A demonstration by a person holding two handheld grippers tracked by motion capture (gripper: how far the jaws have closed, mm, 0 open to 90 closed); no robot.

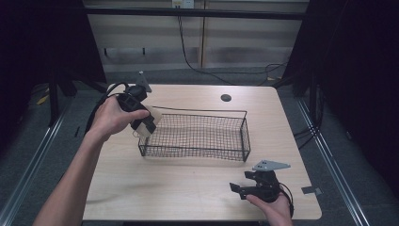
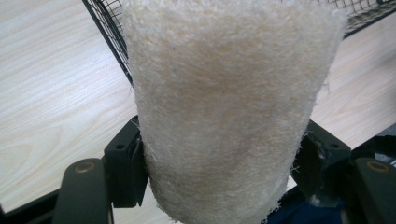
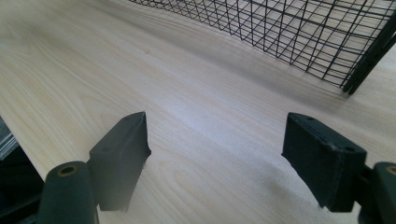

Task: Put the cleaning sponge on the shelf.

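While clamped in left gripper (image 1: pixel 147 123), sponge (image 2: pixel 224 107) hangs over basket (image 1: pixel 244 136) corner.

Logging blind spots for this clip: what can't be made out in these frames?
- Fuzzy cream roll: its top is cut off by the frame edge in the left gripper view; in the high view the hand hides most of it.
- Wire basket: in the left gripper view the roll hides most of it.
- Right gripper: too dark in the high view to read its jaws.
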